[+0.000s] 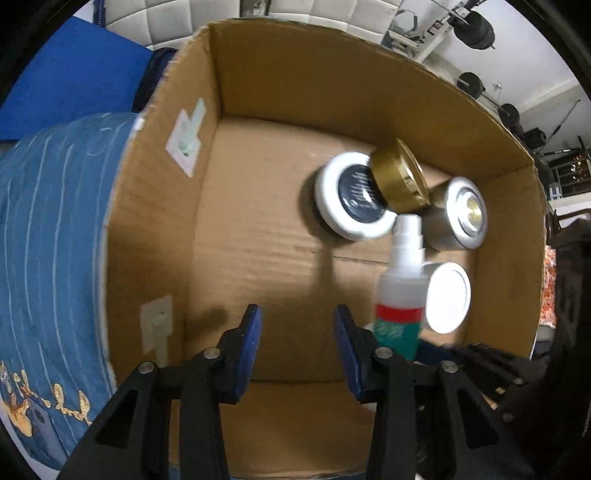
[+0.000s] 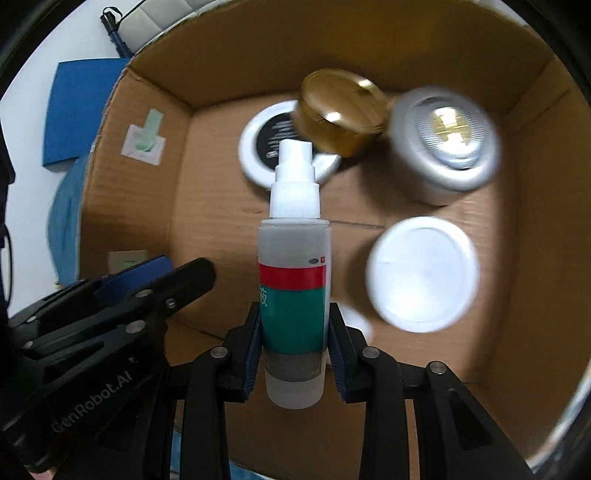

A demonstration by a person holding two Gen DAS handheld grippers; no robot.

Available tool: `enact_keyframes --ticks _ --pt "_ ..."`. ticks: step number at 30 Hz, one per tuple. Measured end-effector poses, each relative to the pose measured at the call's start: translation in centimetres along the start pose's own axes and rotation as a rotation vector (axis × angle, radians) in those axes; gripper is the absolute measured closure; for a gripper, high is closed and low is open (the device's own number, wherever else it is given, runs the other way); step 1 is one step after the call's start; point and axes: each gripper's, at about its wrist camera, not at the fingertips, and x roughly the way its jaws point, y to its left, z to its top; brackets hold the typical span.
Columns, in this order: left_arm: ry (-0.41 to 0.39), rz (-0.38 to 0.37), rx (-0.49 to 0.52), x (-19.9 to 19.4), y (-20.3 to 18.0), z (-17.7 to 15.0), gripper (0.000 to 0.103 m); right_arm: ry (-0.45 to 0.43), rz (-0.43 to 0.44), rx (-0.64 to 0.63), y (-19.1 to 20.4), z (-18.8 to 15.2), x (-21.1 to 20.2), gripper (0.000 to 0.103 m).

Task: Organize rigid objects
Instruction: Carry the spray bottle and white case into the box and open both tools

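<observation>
My right gripper (image 2: 294, 332) is shut on a white spray bottle (image 2: 293, 280) with a red and green label, held over the open cardboard box (image 2: 147, 206). The bottle also shows in the left wrist view (image 1: 400, 291). My left gripper (image 1: 297, 343) is open and empty above the box's near side. In the box lie a white jar with a black label (image 1: 351, 197), a gold tin (image 1: 400, 181) leaning on it, a silver tin (image 1: 458, 214) and a white lid-topped jar (image 1: 447, 297).
A blue patterned cloth (image 1: 51, 240) lies left of the box. A blue mat (image 1: 70, 74) stands behind it. Weights and a rack (image 1: 476, 29) are at the far right. The box's left half (image 1: 251, 229) is bare cardboard.
</observation>
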Motion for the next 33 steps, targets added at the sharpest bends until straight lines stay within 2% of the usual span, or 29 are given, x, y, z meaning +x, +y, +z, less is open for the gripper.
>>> enact_keyframes --ticks 4,9,11,12,13,16,17,18,19,21,24,27,32,33 --pt "-0.013 0.036 -0.010 -0.6 1.0 0.6 0.064 0.039 0.113 -0.006 1.2 0.8 1.9 0.068" --pt "-0.017 0.106 0.001 -0.4 1.6 1.3 0.059 0.017 0.096 -0.025 2.0 1.6 3.2 0.066" --pt "-0.016 0.115 0.005 -0.7 1.8 1.3 0.055 0.011 0.061 -0.035 2.4 1.3 3.0 0.054" --pt "-0.019 0.114 0.008 -1.0 1.8 1.1 0.048 0.001 0.042 -0.042 2.6 1.2 2.7 0.041" --pt "-0.024 0.115 0.011 -1.2 1.9 1.0 0.046 -0.018 0.014 -0.048 2.6 1.1 2.2 0.032" --pt "-0.056 0.133 0.033 -2.2 1.5 0.7 0.034 -0.060 -0.052 -0.051 2.2 0.7 0.7 0.028" --pt "-0.070 0.139 0.039 -2.6 1.4 0.4 0.024 -0.070 -0.061 -0.045 2.0 0.4 0.2 0.025" --pt "-0.085 0.143 0.046 -3.3 1.2 0.1 0.014 -0.080 -0.074 -0.035 1.9 0.0 -0.3 0.015" --pt "-0.100 0.145 0.052 -3.8 1.0 -0.3 0.010 -0.097 -0.091 -0.022 1.5 -0.5 -0.8 0.007" --pt "-0.139 0.150 0.064 -5.0 0.7 -1.1 0.004 -0.140 -0.106 0.002 1.0 -1.6 -1.9 0.001" --pt "-0.191 0.167 0.082 -6.3 0.1 -2.3 0.003 -0.206 -0.169 0.016 0.2 -3.5 -3.2 0.000" --pt "-0.217 0.153 0.089 -7.4 -0.3 -3.8 0.003 -0.243 -0.222 0.017 -0.3 -5.1 -4.4 0.000" --pt "-0.279 0.152 0.103 -9.4 -1.4 -6.1 0.003 -0.273 -0.237 0.028 -1.5 -6.8 -6.8 0.000" --pt "-0.289 0.156 0.109 -9.9 -1.5 -6.4 0.003 -0.283 -0.236 0.029 -2.1 -8.0 -8.9 0.000"
